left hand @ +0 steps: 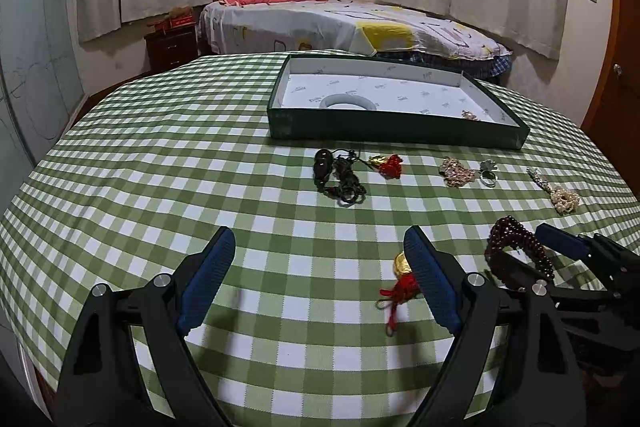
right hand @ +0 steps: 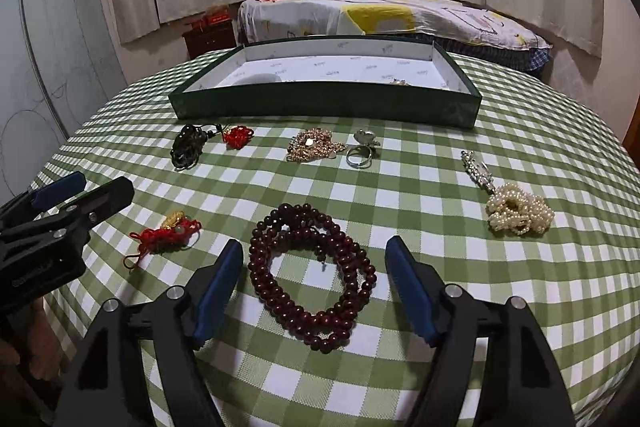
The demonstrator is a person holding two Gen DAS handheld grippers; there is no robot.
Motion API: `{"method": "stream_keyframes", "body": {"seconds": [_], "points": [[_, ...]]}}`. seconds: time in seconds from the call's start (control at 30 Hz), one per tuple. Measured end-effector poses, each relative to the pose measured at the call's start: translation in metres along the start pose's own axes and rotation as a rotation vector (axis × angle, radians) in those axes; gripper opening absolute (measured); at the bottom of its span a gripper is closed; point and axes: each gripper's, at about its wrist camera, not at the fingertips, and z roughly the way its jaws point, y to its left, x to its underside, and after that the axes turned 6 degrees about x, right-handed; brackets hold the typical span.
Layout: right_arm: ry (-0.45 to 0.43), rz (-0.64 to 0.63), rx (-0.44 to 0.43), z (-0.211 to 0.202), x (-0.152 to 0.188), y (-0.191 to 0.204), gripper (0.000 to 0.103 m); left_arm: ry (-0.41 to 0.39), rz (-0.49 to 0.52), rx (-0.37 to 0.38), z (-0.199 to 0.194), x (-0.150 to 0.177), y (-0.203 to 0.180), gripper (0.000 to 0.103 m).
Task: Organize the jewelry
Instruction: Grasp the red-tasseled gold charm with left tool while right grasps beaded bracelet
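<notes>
Jewelry lay scattered on checked tablecloth (right hand: 400,187), before green tray (right hand: 320,107). Left gripper (left hand: 320,275) spread wide, empty, red-knot charm (right hand: 168,237) just beside its right finger. Right gripper (right hand: 314,279) spread wide, straddling dark-red bead strand (right hand: 310,267). Advice: lower fingers to cloth, close across bunched coils, lift level. Pearl cluster (right hand: 520,209) lay farther right.

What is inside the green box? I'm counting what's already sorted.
Inside the green box: a pale bangle and a small gold piece. Its near wall hides the floor strip behind it.
</notes>
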Motion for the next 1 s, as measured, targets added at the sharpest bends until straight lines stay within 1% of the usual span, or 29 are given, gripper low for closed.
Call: {"method": "stream_keyframes", "body": {"seconds": [0.03,0.1,0.13,0.17,0.2,0.23,0.27,0.3,0.33,0.37,0.43,0.53,0.73,0.77,0.83,0.9,1.0], "points": [[-0.002,-0.003,0.003,-0.001,0.001,0.0,0.063,0.001,0.002,0.008,0.001,0.0,-0.002,0.084],[-0.002,-0.01,0.0,-0.001,0.0,0.001,0.053,0.007,0.011,0.022,0.002,0.002,-0.006,0.084],[-0.002,-0.014,-0.005,-0.002,0.001,0.002,0.045,0.009,0.02,0.027,0.003,0.002,-0.008,0.084],[-0.001,-0.016,-0.009,-0.003,0.001,0.002,0.039,0.01,0.033,0.034,0.003,0.004,-0.012,0.084],[0.001,-0.014,-0.017,-0.003,0.001,0.001,0.03,0.01,0.043,0.04,0.003,0.004,-0.015,0.084],[0.003,-0.008,-0.026,-0.003,0.001,0.0,0.022,0.01,0.057,0.045,0.004,0.005,-0.018,0.084],[0.004,-0.003,-0.032,-0.003,0.001,-0.001,0.02,0.012,0.066,0.047,0.005,0.005,-0.02,0.084],[0.004,0.004,-0.037,-0.004,0.001,-0.003,0.015,0.017,0.077,0.059,0.006,0.005,-0.023,0.082],[0.004,0.008,-0.04,-0.004,0.001,-0.004,0.012,0.02,0.081,0.063,0.007,0.006,-0.025,0.077],[0.001,0.013,-0.041,-0.005,0.001,-0.005,0.012,0.026,0.083,0.065,0.009,0.006,-0.026,0.075],[-0.005,0.018,-0.043,-0.007,0.001,-0.007,0.012,0.047,0.087,0.071,0.014,0.006,-0.028,0.064],[-0.014,0.02,-0.047,-0.01,0.001,-0.008,0.012,0.07,0.08,0.089,0.02,0.008,-0.028,0.057],[-0.019,0.028,-0.053,-0.011,-0.001,-0.01,0.012,0.076,0.095,0.102,0.023,0.012,-0.031,0.054],[-0.019,0.029,-0.053,-0.011,-0.001,-0.01,0.012,0.077,0.097,0.106,0.024,0.012,-0.032,0.053],[-0.021,0.029,-0.055,-0.011,-0.001,-0.01,0.012,0.077,0.1,0.128,0.023,0.012,-0.033,0.043],[-0.023,0.031,-0.055,-0.012,-0.001,-0.01,0.012,0.078,0.105,0.137,0.023,0.013,-0.035,0.041],[-0.026,0.032,-0.055,-0.012,-0.002,-0.01,0.012,0.085,0.107,0.146,0.024,0.014,-0.036,0.041]]}}
